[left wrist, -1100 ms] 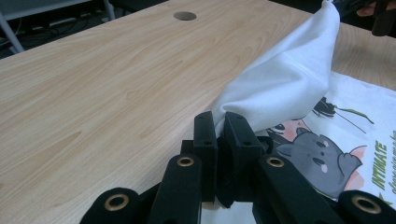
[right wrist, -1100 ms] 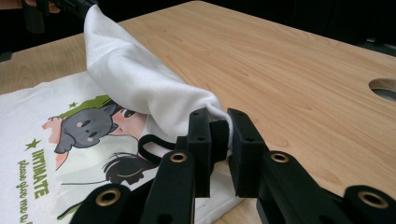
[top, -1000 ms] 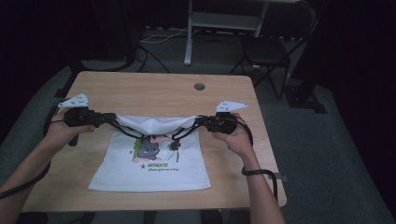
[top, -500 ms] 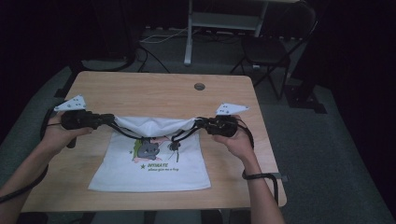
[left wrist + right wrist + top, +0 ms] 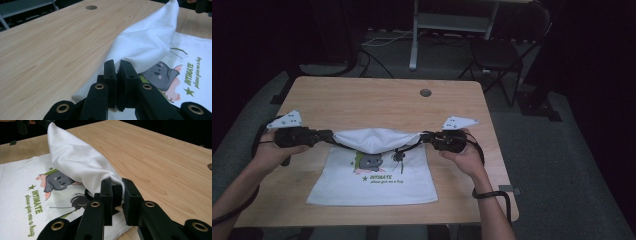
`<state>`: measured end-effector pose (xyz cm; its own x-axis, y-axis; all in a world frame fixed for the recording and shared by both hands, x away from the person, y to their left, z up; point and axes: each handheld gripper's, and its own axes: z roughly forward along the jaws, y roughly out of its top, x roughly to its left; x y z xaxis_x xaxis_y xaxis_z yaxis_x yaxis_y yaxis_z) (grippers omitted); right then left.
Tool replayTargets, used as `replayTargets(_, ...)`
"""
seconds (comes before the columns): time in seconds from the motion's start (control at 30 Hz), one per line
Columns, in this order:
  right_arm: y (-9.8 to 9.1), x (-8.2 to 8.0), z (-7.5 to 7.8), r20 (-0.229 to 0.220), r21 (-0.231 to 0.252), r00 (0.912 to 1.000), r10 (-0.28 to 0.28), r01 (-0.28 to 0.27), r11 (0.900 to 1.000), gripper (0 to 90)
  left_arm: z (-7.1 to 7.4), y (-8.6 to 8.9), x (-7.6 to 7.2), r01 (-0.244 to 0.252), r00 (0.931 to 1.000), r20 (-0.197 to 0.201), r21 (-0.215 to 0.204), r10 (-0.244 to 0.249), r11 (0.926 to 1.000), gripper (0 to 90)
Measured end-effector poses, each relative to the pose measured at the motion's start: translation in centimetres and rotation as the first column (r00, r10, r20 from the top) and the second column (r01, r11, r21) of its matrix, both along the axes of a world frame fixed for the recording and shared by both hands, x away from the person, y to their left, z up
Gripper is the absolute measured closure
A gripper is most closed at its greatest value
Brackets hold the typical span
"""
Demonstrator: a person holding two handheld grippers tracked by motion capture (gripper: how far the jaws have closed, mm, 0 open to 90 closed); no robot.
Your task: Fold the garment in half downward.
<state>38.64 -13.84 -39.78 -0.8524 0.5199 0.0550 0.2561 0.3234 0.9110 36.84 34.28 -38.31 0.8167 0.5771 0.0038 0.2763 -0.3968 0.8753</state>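
A white T-shirt (image 5: 377,182) with a grey cartoon animal and green lettering lies on the wooden table (image 5: 362,102). Its far edge is lifted and doubled over toward the person, hanging as a sagging band between the two grippers. My left gripper (image 5: 331,136) is shut on the band's left end. In the left gripper view its jaws (image 5: 118,67) pinch bunched white cloth (image 5: 147,40). My right gripper (image 5: 424,137) is shut on the right end. In the right gripper view the cloth (image 5: 75,155) is clamped between its jaws (image 5: 115,188). The print (image 5: 53,180) lies below the fold.
A round cable hole (image 5: 426,92) sits in the far middle of the table. Bare wood stretches beyond the shirt. A dark chair (image 5: 497,55) and a metal stand (image 5: 414,40) are on the floor behind the table. Cables trail from both hands.
Both grippers have drawn slightly toward the person with the folded edge still in them. The fold now covers a little more of the shirt's top.
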Motion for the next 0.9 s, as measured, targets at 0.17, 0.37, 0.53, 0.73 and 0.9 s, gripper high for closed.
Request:
replayTargets(0.17,0.1,-0.5,0.0,0.009,-0.007,0.9999,0.008,-0.008,0.9999,80.2,-0.1,0.0,-0.5,0.004,1.0000,0.000,0.003,-0.004,1.0000,84.3)
replayTargets(0.37,0.1,-0.9,-0.1,0.017,-0.011,0.9997,0.018,-0.017,0.9998,80.2,-0.3,0.1,-0.9,0.006,1.0000,-0.002,-0.003,-0.006,1.0000,84.3)
replayTargets(0.53,0.0,-1.3,-0.1,0.017,-0.009,0.9997,0.018,-0.017,0.9998,80.2,-0.5,0.1,-1.1,0.006,1.0000,-0.003,-0.005,-0.006,1.0000,84.3)
replayTargets(0.73,-0.1,-1.6,-0.2,0.017,-0.010,0.9997,0.018,-0.018,0.9998,80.1,-0.5,0.1,-1.4,0.006,1.0000,-0.004,-0.005,-0.006,1.0000,84.3)
replayTargets(0.9,-0.2,-1.9,-0.5,0.013,-0.015,0.9997,0.021,-0.021,0.9997,80.1,-0.5,0.1,-1.7,0.012,0.9999,-0.003,0.002,-0.012,0.9999,84.3)
